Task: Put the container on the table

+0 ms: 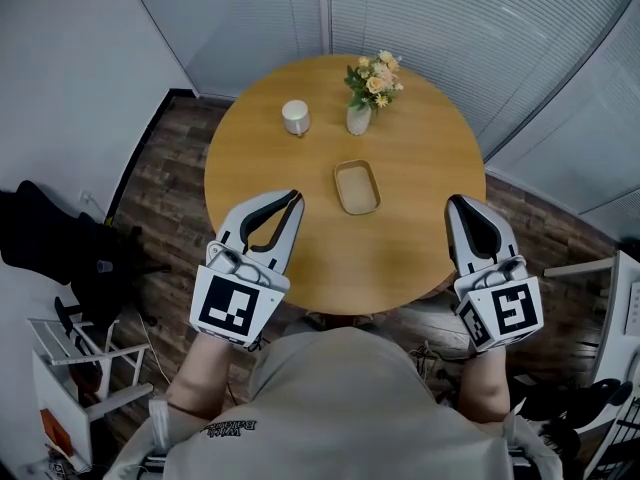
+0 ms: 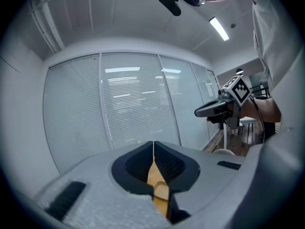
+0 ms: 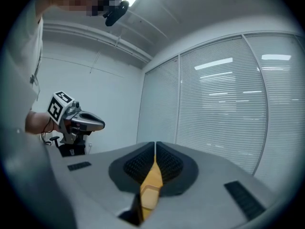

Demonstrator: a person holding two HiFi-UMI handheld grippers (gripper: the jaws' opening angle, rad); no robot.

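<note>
Thing: shallow tan rectangular container (image 1: 357, 187) lay flat mid round wooden table (image 1: 420, 158), ungripped | Jaws: left gripper (image 1: 293, 198) and right gripper (image 1: 456, 202) both pressed together, empty | Risk: another reach likely could topple the white flower vase (image 1: 359, 118) just beyond.

We wear a grey short-sleeved shirt (image 1: 340, 408) with dark print, and our left gripper (image 1: 295, 198) and right gripper (image 1: 456, 202) share grey shells, black ribbed pads (image 2: 169, 163) and a cube (image 1: 237, 306) of black-and-white square markers.
</note>
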